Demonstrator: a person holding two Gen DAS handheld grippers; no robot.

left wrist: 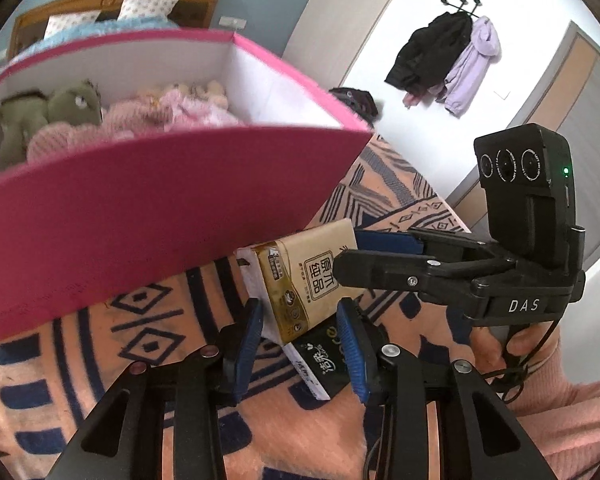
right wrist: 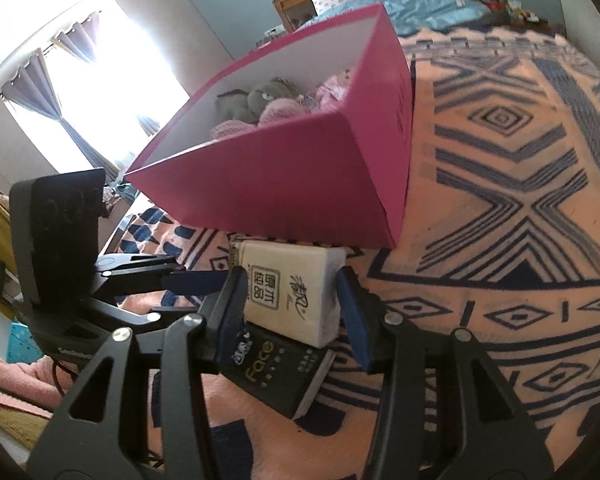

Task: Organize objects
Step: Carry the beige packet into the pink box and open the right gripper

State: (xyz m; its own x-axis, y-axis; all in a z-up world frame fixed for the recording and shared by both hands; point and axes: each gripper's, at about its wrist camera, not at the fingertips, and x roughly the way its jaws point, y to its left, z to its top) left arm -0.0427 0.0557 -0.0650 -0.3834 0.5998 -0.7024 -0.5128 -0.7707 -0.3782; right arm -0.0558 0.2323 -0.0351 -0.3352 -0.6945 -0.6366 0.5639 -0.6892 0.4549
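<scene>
— We saw the woolly orange-and-navy patterned blanket filling the frame, one pink cardboard box upper centre.

— We counted two soft plastic tissue packs at lower centre: the beige pack overlapping the black pack.

— Our left gripper and right gripper each straddled the beige pack, fingers apart.
</scene>
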